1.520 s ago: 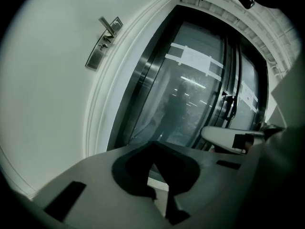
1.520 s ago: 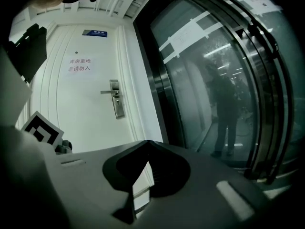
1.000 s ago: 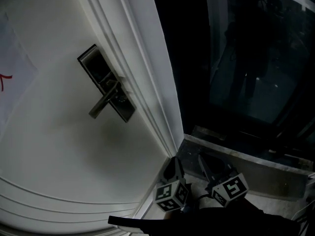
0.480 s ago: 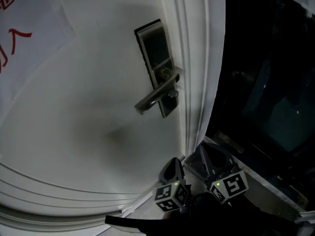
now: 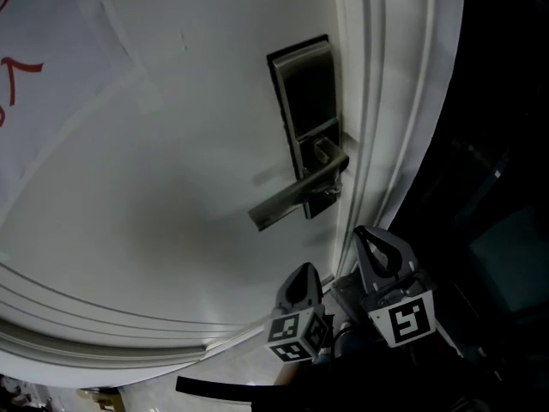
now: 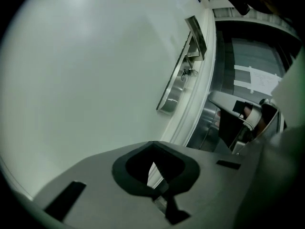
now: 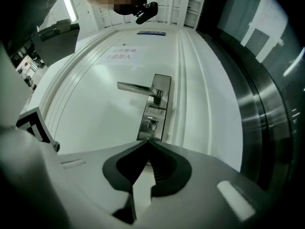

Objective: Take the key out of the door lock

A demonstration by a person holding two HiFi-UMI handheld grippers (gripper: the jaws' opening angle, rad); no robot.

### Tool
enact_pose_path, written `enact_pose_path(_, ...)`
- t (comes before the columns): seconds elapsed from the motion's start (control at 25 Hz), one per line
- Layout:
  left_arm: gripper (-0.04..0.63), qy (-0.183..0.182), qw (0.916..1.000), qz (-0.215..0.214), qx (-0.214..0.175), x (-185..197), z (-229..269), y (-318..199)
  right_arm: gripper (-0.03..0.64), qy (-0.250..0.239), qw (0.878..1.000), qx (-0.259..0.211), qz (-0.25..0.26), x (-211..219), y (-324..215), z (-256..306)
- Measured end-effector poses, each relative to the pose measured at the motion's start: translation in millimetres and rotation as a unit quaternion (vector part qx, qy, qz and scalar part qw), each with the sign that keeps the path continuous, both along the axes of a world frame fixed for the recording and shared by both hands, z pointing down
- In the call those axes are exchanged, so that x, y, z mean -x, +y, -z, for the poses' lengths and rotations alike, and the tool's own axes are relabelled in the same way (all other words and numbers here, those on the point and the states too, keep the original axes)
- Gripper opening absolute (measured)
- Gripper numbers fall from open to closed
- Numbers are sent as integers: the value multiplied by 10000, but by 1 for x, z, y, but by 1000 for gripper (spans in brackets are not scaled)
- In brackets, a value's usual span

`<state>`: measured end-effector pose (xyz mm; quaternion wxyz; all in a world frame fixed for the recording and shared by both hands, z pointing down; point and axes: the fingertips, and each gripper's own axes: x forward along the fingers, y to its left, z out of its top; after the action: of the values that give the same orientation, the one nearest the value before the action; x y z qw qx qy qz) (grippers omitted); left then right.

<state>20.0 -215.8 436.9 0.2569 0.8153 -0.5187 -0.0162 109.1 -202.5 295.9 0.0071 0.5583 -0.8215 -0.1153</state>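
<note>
White door (image 5: 171, 187) fills the view. The reach has not begun: the right gripper (image 7: 147, 141) and left gripper (image 6: 152, 143) sit low, both closed on nothing. The key (image 7: 151, 123) sits under the handle (image 7: 136, 87), sticking straight out of the door. Next, I think, one gripper must open wide and go up to it.

The small silver key (image 7: 151, 123), a ring hanging at its head, sits in the keyhole low on the upright brushed-steel rectangular lock plate (image 7: 153, 112), below the horizontal lever handle (image 7: 136, 87), straight ahead of the right hand-held gripper (image 7: 148, 143) and clear of its tips.
</note>
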Motion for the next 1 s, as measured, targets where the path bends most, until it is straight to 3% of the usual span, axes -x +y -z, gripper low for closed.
enact_pose_path(0.12,0,-43,9999,73,-111,-11,9,-14,6,144,9988,-6,461,1,-16,9)
enact_pose_path(0.28,0,-202,9992,62,-353,-27,22,-24,28,1053,9900,-556,751,3,-30,28)
enact_pose_path(0.4,0,-276,9984,116,-473,-34,29,-28,46,1900,9734,-1014,784,8,-38,39)
enact_pose_path(0.6,0,-41,9980,454,-433,-36,33,-30,67,2970,9400,-1441,860,19,-47,41)
enact_pose_path(0.84,0,24,9969,634,-458,-37,34,-31,67,3717,9048,-1902,835,30,-52,43)
enact_pose_path(1.0,0,9,9967,595,-547,-36,41,-35,64,4022,8883,-2123,634,35,-56,49)
